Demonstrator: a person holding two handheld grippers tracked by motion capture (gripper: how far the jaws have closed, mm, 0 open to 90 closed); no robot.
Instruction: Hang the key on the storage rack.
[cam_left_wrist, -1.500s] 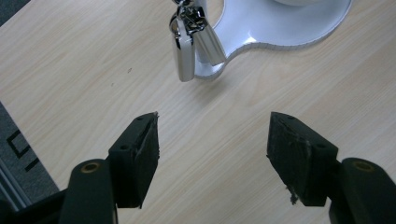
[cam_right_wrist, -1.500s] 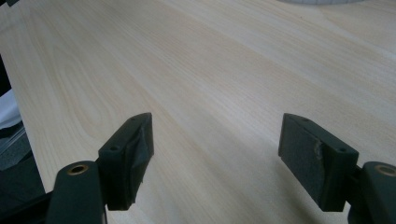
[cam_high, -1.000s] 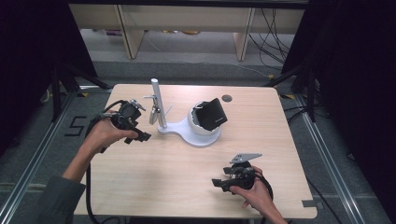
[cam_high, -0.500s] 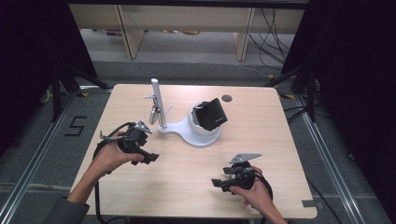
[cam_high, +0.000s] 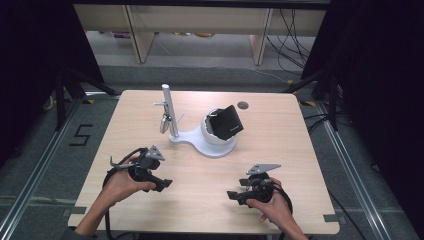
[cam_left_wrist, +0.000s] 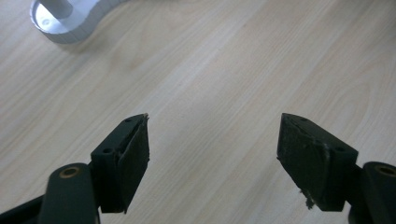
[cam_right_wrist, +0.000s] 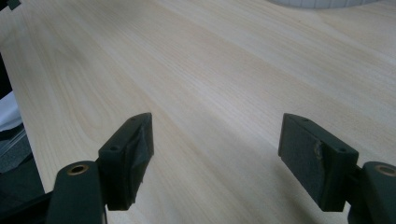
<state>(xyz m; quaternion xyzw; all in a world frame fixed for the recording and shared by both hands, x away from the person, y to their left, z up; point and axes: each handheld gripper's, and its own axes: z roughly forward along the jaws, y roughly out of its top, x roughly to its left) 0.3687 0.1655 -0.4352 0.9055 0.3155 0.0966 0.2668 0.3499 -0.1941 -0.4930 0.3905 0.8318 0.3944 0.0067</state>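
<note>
Both jaws spread wide and empty on left gripper and right gripper, low over the table, with white stand well ahead between them.

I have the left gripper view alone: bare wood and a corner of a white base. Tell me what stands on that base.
Observer: In the high view, the white stand carries a slim upright post at its left end and a tilted black block on its round right end.
Operator: Say what hangs on the post.
Observer: A small silvery piece hangs beside it from a short side arm. It is too small to identify.
Operator: Report my other gripper.
Observer: The right gripper sits low over the table near its front edge, to the right of the left gripper. It points left with its jaws open and nothing between them.
</note>
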